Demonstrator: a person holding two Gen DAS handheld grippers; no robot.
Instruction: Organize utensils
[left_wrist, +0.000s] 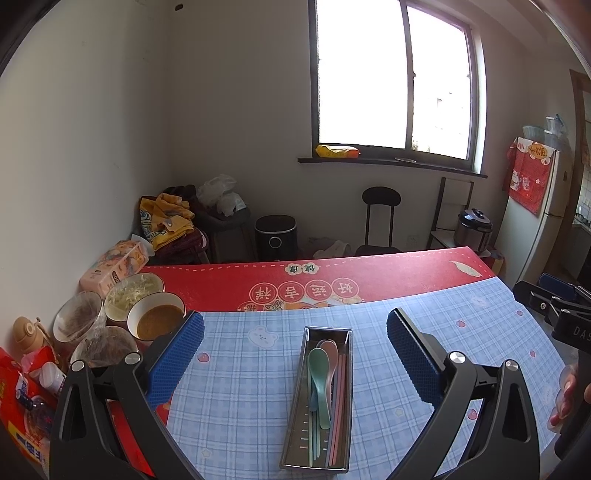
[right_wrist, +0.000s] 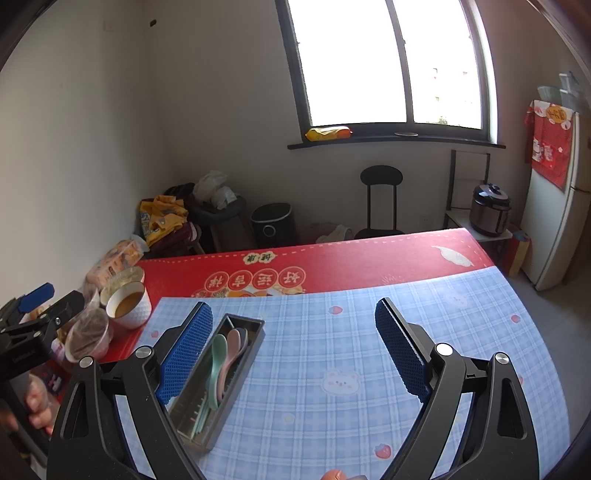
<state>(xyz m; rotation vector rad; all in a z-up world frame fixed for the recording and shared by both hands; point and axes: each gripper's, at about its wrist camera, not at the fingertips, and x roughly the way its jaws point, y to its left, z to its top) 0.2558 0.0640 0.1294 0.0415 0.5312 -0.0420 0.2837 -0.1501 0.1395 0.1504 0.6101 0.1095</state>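
A narrow steel utensil tray (left_wrist: 295, 417) lies on the blue checked mat (left_wrist: 240, 387). In it lie a green spoon (left_wrist: 318, 373), a pink spoon (left_wrist: 331, 350) and pink chopsticks (left_wrist: 340, 406). My left gripper (left_wrist: 295, 332) is open and empty, its blue pads either side of the tray, above it. In the right wrist view the tray (right_wrist: 240, 380) sits at the left with the green spoon (right_wrist: 218, 354) and pink spoon (right_wrist: 236, 343). My right gripper (right_wrist: 293, 321) is open and empty, to the right of the tray; its left pad (right_wrist: 188, 350) is close beside it.
Bowls of food (left_wrist: 159, 317) and covered cups (left_wrist: 77, 321) stand at the table's left edge on the red cloth (left_wrist: 332, 273), with a tissue pack (left_wrist: 114, 269) and snack packets (left_wrist: 22, 406). The right gripper (left_wrist: 554, 306) shows at the right in the left wrist view. A chair (left_wrist: 380, 221) and a fridge (left_wrist: 543, 214) stand beyond.
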